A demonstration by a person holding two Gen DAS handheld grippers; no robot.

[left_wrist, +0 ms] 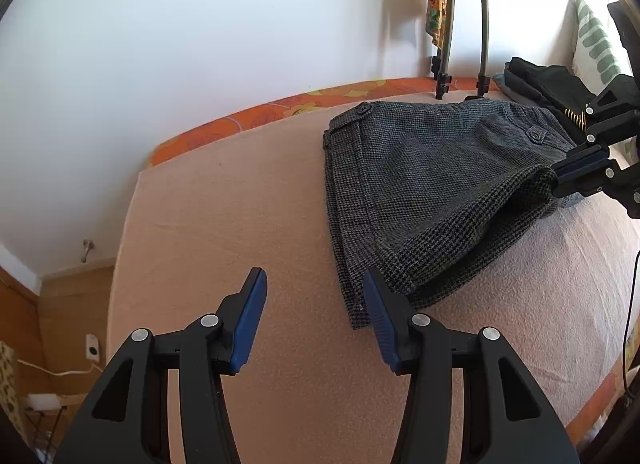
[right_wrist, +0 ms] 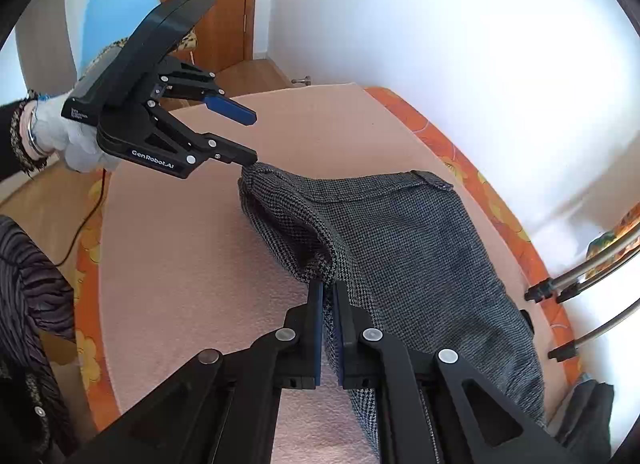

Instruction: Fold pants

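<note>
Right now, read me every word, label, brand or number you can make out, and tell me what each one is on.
"GenRobot.AI": white lettering on the side of the black left claw, seen from the right wrist view.
A small white printed label on the rear edge of that same claw's body: too small and blurred to read.
Nothing readable on the grey houndstooth woven pants, their buttons, or the black right claw.

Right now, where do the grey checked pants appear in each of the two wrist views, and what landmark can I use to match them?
Left wrist view: the grey checked pants lie right of centre on the pink bed cover.
Right wrist view: the pants fill the centre and lower right, pinched in the right hand-held gripper.
Shared landmark: the orange flowered mattress edge beside the white wall.
</note>
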